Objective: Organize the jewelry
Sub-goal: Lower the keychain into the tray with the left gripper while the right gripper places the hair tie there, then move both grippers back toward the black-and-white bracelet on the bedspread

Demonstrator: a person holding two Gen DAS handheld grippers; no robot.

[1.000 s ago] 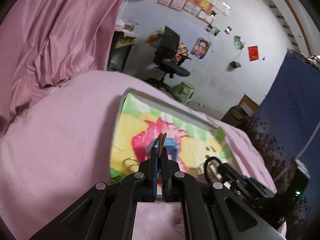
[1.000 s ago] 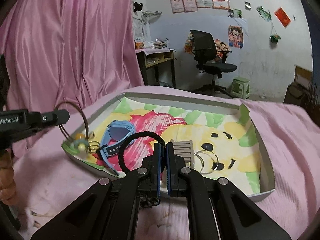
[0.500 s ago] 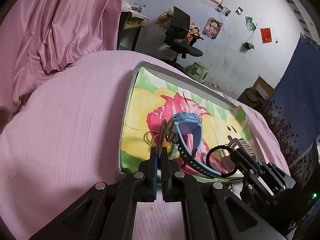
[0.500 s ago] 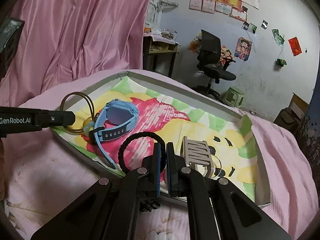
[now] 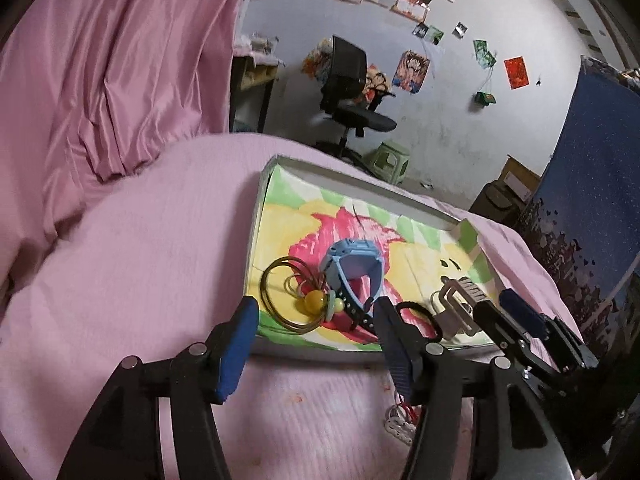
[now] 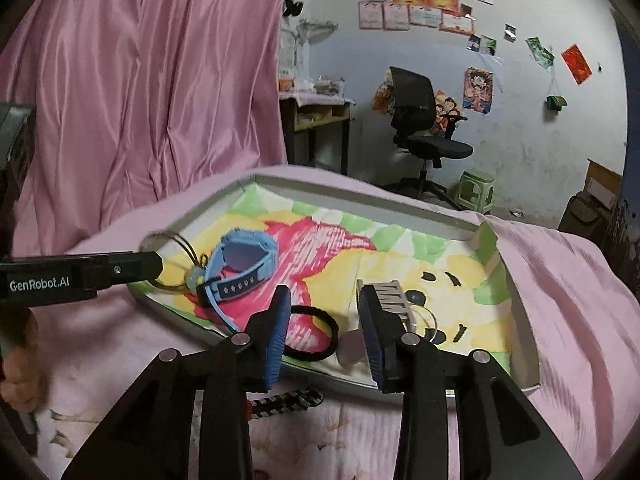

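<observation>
A shallow tray [image 5: 360, 178] with a bright cartoon lining lies on the pink bed; it also shows in the right wrist view [image 6: 360, 194]. In it lie a brown hair tie with yellow beads [image 5: 294, 300], a blue watch [image 5: 354, 268], a black hair band [image 6: 314, 338] and a silver clip [image 6: 394, 296]. My left gripper [image 5: 314, 316] is open and empty, just before the brown hair tie at the tray's near left corner. My right gripper [image 6: 324, 306] is open and empty, above the black hair band at the tray's near edge.
A small red-and-white chain [image 6: 286, 400] lies on the pink bedsheet [image 5: 140, 264] under my right gripper. A pink curtain [image 6: 140, 80] hangs on the left. An office chair [image 6: 424, 136] and a green stool [image 6: 476, 192] stand beyond the bed.
Both grippers have opened. The left one has let the brown hair tie fall into the tray. The right one has let the black hair band fall into the tray.
</observation>
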